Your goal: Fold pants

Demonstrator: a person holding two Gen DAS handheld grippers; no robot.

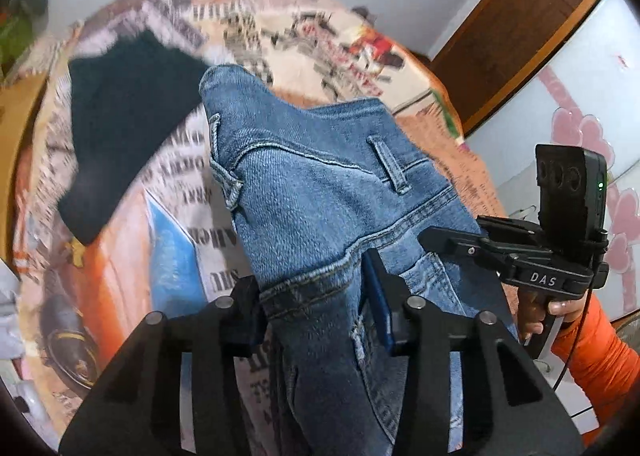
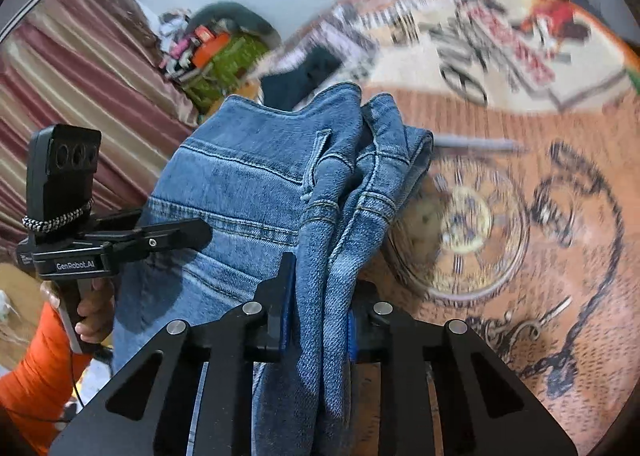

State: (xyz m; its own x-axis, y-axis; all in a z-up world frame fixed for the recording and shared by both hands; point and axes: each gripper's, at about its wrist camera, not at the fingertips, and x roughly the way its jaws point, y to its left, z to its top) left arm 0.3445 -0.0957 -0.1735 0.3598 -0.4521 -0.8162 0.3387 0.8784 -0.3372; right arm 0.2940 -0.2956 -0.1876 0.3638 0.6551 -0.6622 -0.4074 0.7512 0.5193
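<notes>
The blue jeans [image 1: 320,192] are clamped at frame centre by both the left gripper [image 1: 316,312] and the right gripper [image 2: 320,308], above the printed bedspread [image 2: 520,160].

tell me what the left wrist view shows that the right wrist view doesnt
Only the left wrist view shows the white cabinet with pink hearts and a brown door frame. Only the right wrist view shows the striped curtain, a cluttered green basket and the pocket-watch print. Both show the blue jeans clamped by each gripper, the printed bedspread and a dark garment.
</notes>
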